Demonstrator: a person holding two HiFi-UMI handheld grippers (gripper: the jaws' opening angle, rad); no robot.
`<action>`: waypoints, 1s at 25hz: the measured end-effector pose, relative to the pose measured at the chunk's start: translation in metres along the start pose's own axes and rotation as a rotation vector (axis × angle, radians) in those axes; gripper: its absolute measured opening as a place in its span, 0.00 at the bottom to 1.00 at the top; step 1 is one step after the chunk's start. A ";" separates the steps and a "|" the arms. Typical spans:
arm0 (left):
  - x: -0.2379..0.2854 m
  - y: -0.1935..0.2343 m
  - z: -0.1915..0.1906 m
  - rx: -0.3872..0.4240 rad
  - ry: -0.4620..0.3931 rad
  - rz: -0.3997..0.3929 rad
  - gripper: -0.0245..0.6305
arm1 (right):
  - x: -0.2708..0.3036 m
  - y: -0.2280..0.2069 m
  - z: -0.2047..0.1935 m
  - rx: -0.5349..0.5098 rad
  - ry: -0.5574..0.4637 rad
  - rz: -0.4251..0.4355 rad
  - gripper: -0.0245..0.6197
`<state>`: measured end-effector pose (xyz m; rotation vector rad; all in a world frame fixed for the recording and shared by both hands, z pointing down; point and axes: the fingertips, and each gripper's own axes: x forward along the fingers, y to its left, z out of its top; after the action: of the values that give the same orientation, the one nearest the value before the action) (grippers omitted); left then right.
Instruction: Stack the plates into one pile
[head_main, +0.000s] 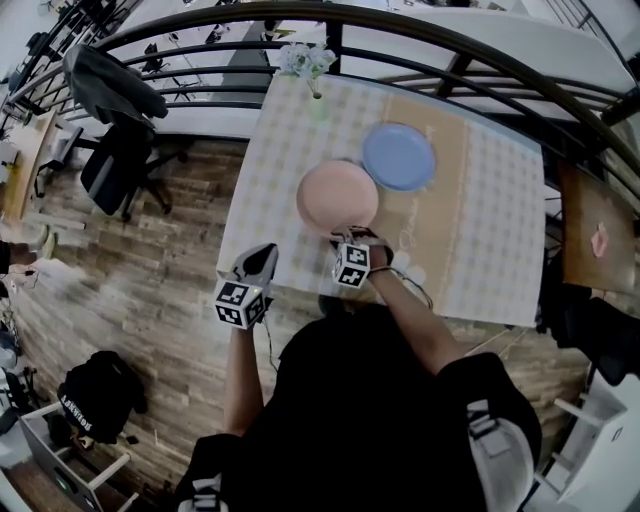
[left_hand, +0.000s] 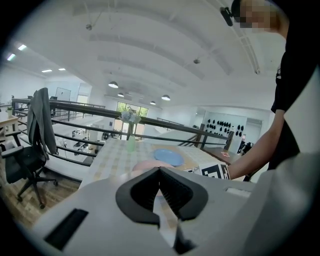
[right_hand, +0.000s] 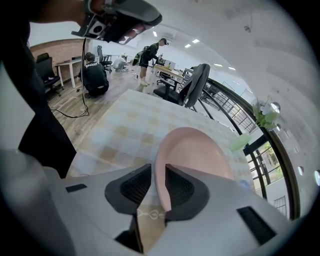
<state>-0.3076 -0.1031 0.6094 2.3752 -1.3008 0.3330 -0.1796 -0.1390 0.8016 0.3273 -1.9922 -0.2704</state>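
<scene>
A pink plate (head_main: 337, 195) lies on the checked tablecloth, and a blue plate (head_main: 398, 156) sits just behind it to the right, close against it. My right gripper (head_main: 352, 243) is at the pink plate's near rim. In the right gripper view that pink plate (right_hand: 195, 150) looks tilted, and my right gripper (right_hand: 159, 172) is shut on its rim. My left gripper (head_main: 264, 262) hovers at the table's near left edge, apart from both plates. In the left gripper view my left gripper (left_hand: 160, 172) has its jaws together with nothing between them, and the pink plate (left_hand: 144, 165) and blue plate (left_hand: 167, 156) lie beyond.
A small vase of flowers (head_main: 312, 70) stands at the table's far edge, against a black railing (head_main: 420, 35). An office chair with a jacket (head_main: 118, 130) is on the wooden floor to the left. A dark side table (head_main: 597, 240) stands at the right.
</scene>
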 end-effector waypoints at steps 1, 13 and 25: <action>0.002 -0.003 0.002 0.001 0.000 -0.004 0.04 | -0.003 0.000 0.000 0.004 -0.006 -0.003 0.17; 0.032 -0.046 0.005 0.008 0.023 -0.058 0.04 | -0.055 -0.037 -0.039 0.079 -0.032 -0.090 0.16; 0.083 -0.108 0.023 0.019 0.029 -0.091 0.04 | -0.102 -0.086 -0.117 0.110 -0.018 -0.153 0.15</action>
<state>-0.1717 -0.1243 0.5964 2.4271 -1.1768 0.3526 -0.0222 -0.1893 0.7363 0.5508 -2.0071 -0.2613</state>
